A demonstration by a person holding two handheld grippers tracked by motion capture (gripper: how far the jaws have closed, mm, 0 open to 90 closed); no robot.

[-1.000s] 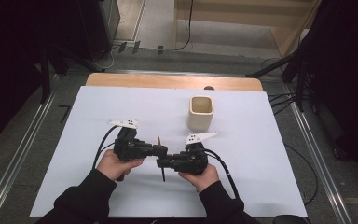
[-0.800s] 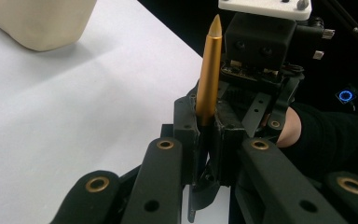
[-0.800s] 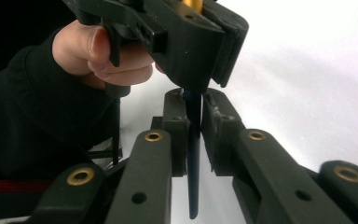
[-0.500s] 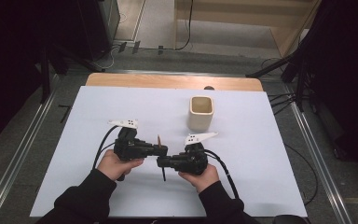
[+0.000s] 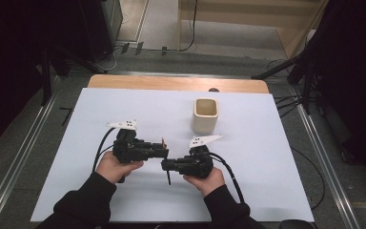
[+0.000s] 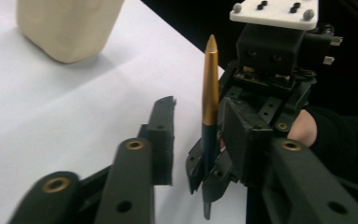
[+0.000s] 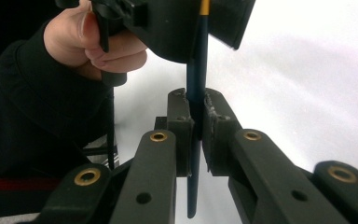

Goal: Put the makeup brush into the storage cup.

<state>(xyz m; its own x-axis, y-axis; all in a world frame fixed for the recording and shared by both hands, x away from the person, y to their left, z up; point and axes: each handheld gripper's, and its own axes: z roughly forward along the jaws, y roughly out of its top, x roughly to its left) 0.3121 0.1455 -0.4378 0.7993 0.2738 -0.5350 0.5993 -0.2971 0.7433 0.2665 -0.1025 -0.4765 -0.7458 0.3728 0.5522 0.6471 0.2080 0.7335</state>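
Note:
A pen with a gold upper half and a dark blue lower barrel stands roughly upright above the white table. My right gripper is shut on the dark barrel, its pads pressed against both sides. My left gripper faces it from the left and is open. In the left gripper view the pen rises between the left gripper's jaws, nearer the right-hand one and not clamped. The right gripper's body sits just behind the pen.
A cream square-mouthed cup stands upright on the table behind the grippers, slightly right; the cup is at the top left of the left gripper view. A wooden strip runs along the table's far edge. Cables trail back from both grippers.

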